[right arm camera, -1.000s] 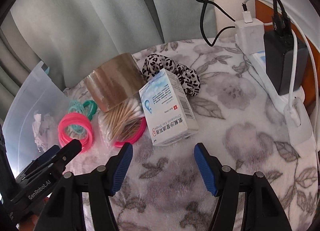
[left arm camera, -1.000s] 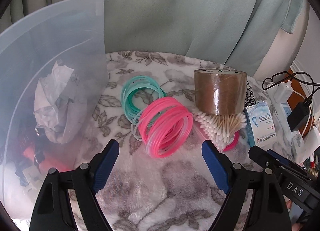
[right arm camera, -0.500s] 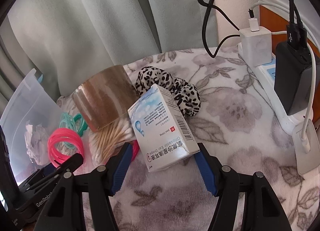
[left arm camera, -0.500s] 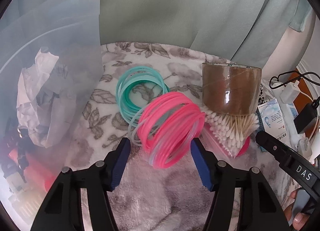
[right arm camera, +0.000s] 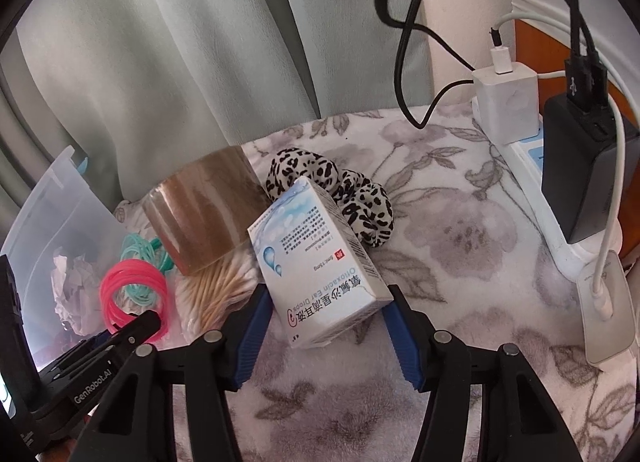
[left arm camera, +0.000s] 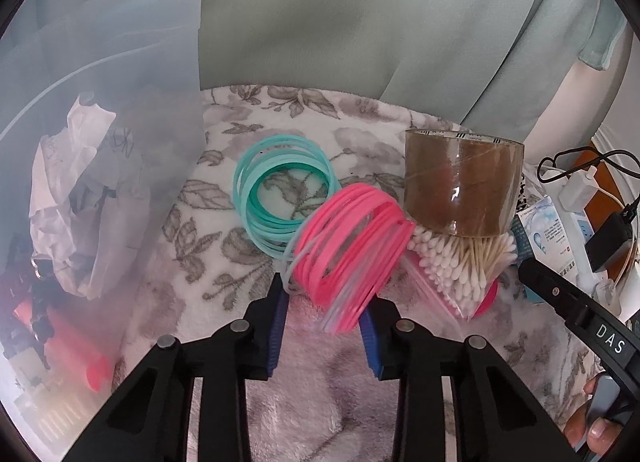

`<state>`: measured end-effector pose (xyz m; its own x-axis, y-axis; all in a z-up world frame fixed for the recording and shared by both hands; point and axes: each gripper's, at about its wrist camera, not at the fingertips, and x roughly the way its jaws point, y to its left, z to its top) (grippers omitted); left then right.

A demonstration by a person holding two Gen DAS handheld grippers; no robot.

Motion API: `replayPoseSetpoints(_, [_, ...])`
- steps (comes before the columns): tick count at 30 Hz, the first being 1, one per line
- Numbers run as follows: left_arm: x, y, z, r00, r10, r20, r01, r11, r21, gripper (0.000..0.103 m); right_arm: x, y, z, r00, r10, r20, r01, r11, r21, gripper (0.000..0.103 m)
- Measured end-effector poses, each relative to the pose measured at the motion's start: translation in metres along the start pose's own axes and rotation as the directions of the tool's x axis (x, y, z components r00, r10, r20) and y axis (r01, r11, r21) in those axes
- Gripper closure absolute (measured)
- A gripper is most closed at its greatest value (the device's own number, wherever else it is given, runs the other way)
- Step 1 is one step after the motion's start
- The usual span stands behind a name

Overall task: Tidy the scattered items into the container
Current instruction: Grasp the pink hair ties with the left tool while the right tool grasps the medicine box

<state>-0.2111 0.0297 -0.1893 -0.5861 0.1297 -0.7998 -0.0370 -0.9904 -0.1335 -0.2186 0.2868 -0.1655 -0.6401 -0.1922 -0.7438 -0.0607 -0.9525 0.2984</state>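
Far left: clear plastic container (left arm camera: 100,110) sits on the floral blanket (left arm camera: 320,402) with crumpled paper (left arm camera: 76,190) and some dark and red bits already inside; the rest of the clutter lies outside it to the right. Left gripper (left arm camera: 323,326) has its jaws pinched in on the near edge of the pink bangle stack (left arm camera: 352,250), which looks tipped up off the blanket. Risk: the rings are loose and thin and only the near rim sits between the pads, so a few could fan out or slide free on the swing to the container; a clear ring trails at the stack's left edge and may drop. The teal bangles (left arm camera: 280,202) sit just beside and partly under the pink ones and could get dragged. Next right, the brown tape roll (left arm camera: 460,182) rests tilted on the bag of cotton swabs (left arm camera: 460,262); the pink stack touches the swabs, so pulling it away could tip the roll. Right gripper (right arm camera: 326,322) brackets the near end of the ear drops box (right arm camera: 316,262), jaws close on both sides; full contact cannot be told from this view. The box leans up against the leopard scrunchie (right arm camera: 340,186) and the roll, so a corner-only hold may let it pivot out. Far right, the power strip (right arm camera: 540,190) and cables (right arm camera: 408,42) could snag a wide swing.
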Motion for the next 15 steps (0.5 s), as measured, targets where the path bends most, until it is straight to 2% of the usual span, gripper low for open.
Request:
replayPoseSetpoints(1, [0.000,0.000,0.000,1.000,-0.001,0.000,0.001,1.000,0.000,0.071,-0.001,0.000,0.000,1.000,0.001,0.001,-0.001,1.000,0.000,0.043])
replayPoseSetpoints(2, [-0.001,0.000,0.000,1.000,-0.002,0.000,0.002,1.000,0.000,0.074,-0.002,0.000,0.000,1.000,0.002,0.002,-0.002,1.000,0.001,0.053])
replayPoseSetpoints(3, [-0.001,0.000,0.000,1.000,-0.004,0.000,0.004,1.000,-0.001,0.074,-0.003,-0.001,0.001,1.000,0.004,0.004,-0.004,1.000,0.001,0.055])
replayPoseSetpoints(11, [-0.011,-0.001,0.001,1.000,-0.015,0.012,0.015,1.000,-0.002,0.085,-0.016,-0.001,0.002,1.000,0.014,0.019,-0.014,1.000,0.005,0.061])
replayPoseSetpoints(15, [-0.018,0.000,0.003,1.000,-0.021,0.019,0.021,1.000,-0.007,0.085,-0.023,-0.002,0.005,0.999,0.026,0.025,-0.027,1.000,0.017,0.066])
